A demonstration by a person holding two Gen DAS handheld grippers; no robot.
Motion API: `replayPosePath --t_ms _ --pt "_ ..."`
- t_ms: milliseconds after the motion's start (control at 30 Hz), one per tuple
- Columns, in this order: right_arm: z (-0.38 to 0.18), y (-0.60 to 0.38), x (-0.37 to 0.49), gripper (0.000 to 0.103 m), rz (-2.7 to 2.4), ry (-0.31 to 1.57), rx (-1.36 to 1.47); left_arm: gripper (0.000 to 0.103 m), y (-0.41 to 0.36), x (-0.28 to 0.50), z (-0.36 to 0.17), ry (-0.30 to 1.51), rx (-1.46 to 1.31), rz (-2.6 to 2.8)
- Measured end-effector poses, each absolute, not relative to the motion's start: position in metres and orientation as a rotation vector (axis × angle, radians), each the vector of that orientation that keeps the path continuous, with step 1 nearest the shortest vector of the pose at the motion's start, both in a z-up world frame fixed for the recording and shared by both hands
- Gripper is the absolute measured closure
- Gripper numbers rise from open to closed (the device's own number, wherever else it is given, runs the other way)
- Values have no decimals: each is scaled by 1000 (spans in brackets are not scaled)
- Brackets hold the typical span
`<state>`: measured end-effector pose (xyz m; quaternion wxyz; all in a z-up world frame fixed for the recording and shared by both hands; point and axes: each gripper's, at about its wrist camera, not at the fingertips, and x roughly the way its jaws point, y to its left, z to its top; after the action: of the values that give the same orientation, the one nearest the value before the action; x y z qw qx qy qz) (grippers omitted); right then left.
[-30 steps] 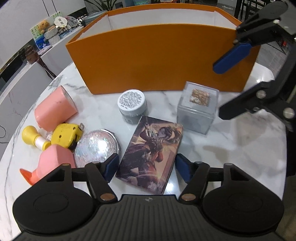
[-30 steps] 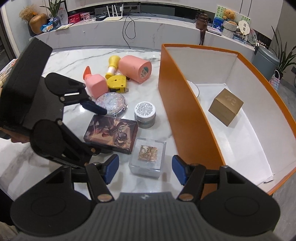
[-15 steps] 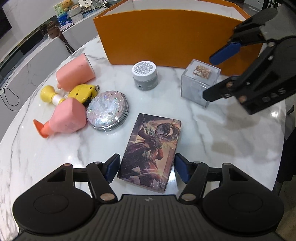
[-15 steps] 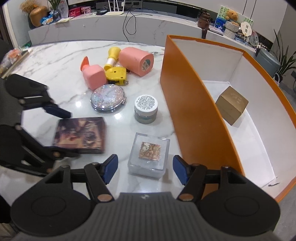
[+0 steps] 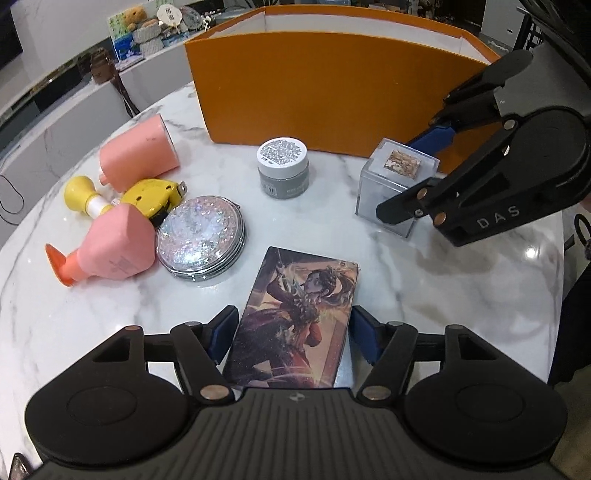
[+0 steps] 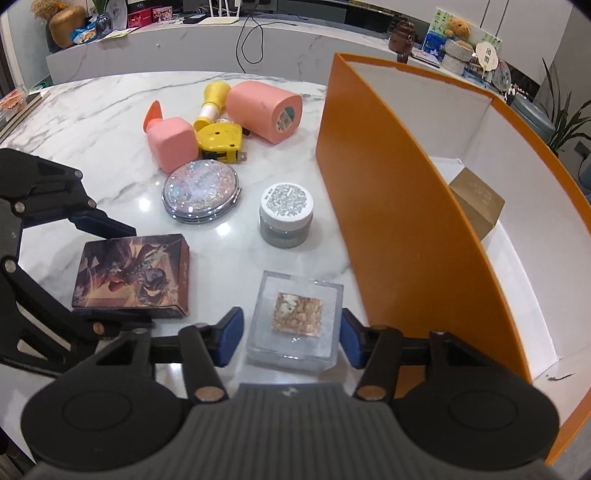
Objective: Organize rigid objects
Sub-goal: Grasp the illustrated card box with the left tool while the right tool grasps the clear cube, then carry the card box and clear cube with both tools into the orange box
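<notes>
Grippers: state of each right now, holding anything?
Left gripper: open, astride the card box, not gripping it.
Right gripper: jaws just closing around the clear cube, small gaps remain, nothing held yet.

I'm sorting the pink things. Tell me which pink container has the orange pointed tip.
The squarish pink bottle beside the glittery compact mirror. The other, a round pink cylinder, lies behind the yellow tape measure and shows no orange.

A white marble table [image 6: 110,110] with grey veining is seen before a long marble counter [image 6: 184,40]. On the counter are set a gold vase [image 6: 64,22], a brown jar [image 6: 404,35], a small teddy bear [image 6: 456,27] above round woven baskets [image 6: 458,55], and a black cable [image 6: 251,40]. A potted plant [image 6: 565,122] is seen at far right.
</notes>
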<state>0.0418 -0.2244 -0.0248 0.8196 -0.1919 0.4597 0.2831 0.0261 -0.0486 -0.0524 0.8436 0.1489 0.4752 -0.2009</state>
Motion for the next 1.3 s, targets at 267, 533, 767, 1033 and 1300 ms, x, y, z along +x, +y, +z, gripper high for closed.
replayPosePath --t_ms 267,533,767,1033,1300 --pt "-21 -230 43 54 638 989 -389 31 -50 26 -48 1016 298 -409" --pt "-3 -233 40 54 671 958 -361 33 -47 25 -28 983 275 -369" --pt "17 -241 42 54 688 924 -301 33 -46 24 -20 971 275 -340" --pt "61 -252 53 56 691 829 -204 33 -48 31 6 956 298 -326" --pt "91 -288 74 57 655 779 -81 33 -67 65 54 896 315 -320"
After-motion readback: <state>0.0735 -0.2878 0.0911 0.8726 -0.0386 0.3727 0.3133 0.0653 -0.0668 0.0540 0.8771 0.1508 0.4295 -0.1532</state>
